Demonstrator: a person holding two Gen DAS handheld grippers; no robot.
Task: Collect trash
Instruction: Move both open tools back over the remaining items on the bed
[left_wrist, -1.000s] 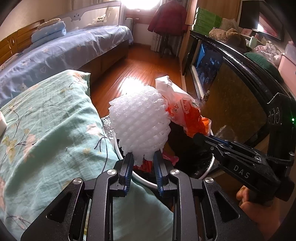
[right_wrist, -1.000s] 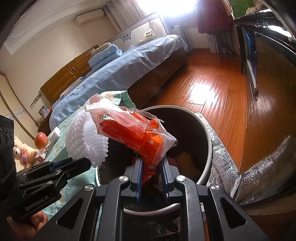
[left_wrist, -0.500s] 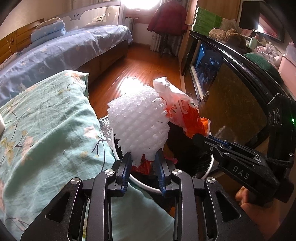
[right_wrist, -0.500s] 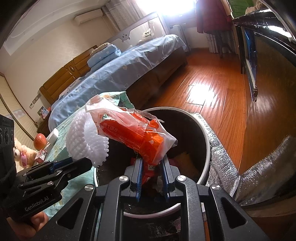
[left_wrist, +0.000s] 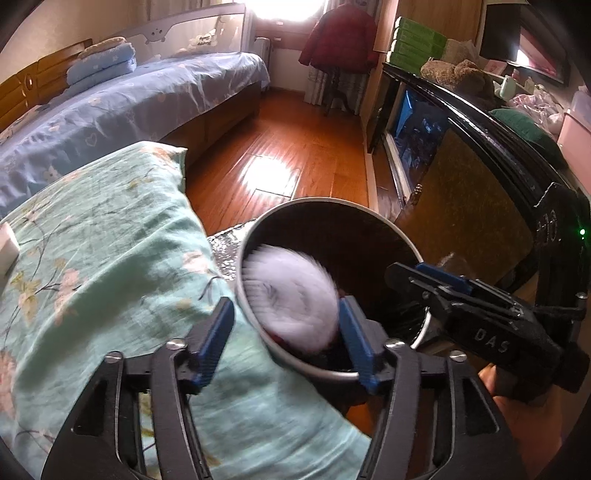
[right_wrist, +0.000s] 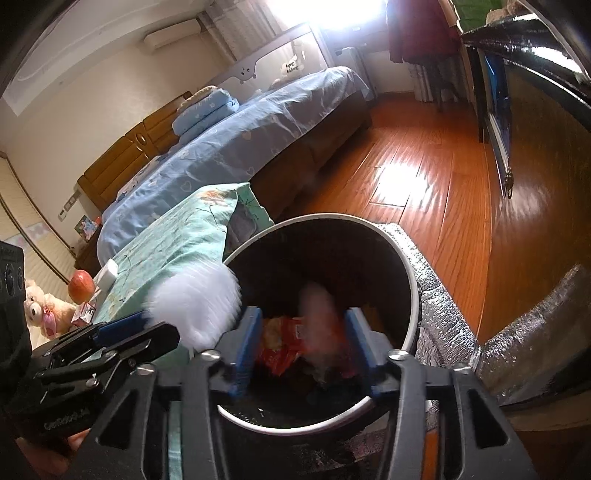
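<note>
Both of my grippers are now standing wide open, where half a second ago each was pinching a piece of trash above the bin; the two pieces are dropping and showing as motion blur.

Going from largest to smallest: the blue-sheeted bed (right_wrist: 236, 147) is filling the far left of the room, with glossy wooden floor (right_wrist: 424, 177) beside it. Closer, a green floral pillow (left_wrist: 92, 258) is lying just left of the round trash bin (left_wrist: 369, 214), touching its rim. A dark cabinet (left_wrist: 469, 199) is standing to the bin's right.

I am holding the left gripper (left_wrist: 284, 328) over the bin's near-left rim, its blue-padded fingers spread far apart and gripping nothing. The white foam net (left_wrist: 291, 291) is blurring between them, inside the bin's mouth, just by the rim.

I am holding the right gripper (right_wrist: 306, 343) over the bin's near edge, its jaws equally wide and empty. The orange snack wrapper (right_wrist: 317, 306) is smearing as a pale pink-orange streak between the fingers, above red and orange packaging (right_wrist: 280, 343) already lying in the bin's dark bottom.

On the pillow's far end, an apple (right_wrist: 80, 285) is sitting beside a small white block (right_wrist: 107, 273).
</note>
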